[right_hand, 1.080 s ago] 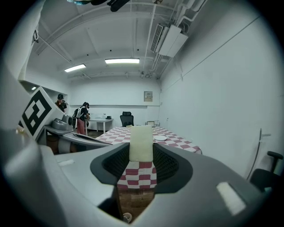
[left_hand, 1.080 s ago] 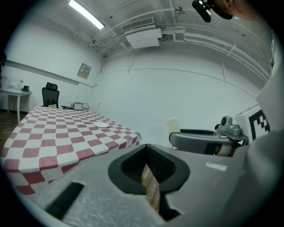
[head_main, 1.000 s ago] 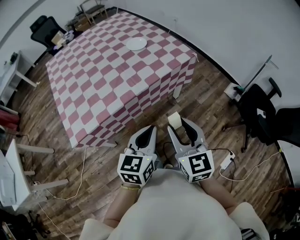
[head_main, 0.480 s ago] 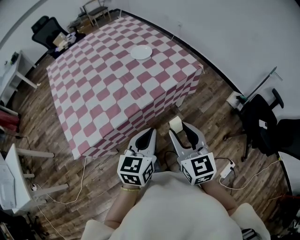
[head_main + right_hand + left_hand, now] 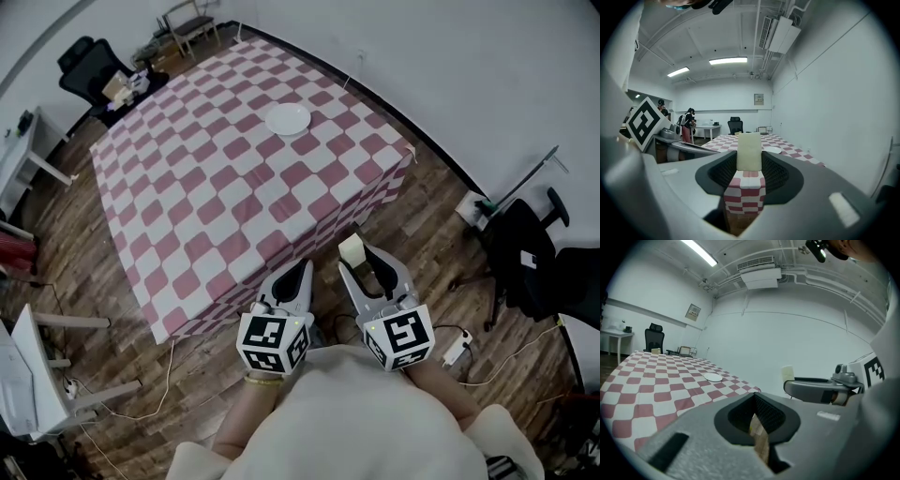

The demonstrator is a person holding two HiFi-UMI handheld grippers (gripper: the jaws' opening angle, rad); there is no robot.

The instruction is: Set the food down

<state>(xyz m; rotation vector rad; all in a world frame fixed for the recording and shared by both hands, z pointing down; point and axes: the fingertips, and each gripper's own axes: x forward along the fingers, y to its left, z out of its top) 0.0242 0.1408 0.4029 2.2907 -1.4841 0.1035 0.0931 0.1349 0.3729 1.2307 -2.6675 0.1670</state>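
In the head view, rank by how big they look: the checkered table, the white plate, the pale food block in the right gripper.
1. Checkered table, by far.
2. White plate.
3. Food block in the right gripper, smallest here; it is nearer the camera, so its true size against the plate is unsure.

Bright, even ceiling strip lights (image 5: 727, 61); soft shadows; strong fisheye edge distortion.

White walls (image 5: 441, 66); wood floor (image 5: 427, 239); a red-and-white checked table (image 5: 197, 197) mid-room; a black chair (image 5: 82, 64) beyond its far corner; strip lights (image 5: 728, 61) overhead.
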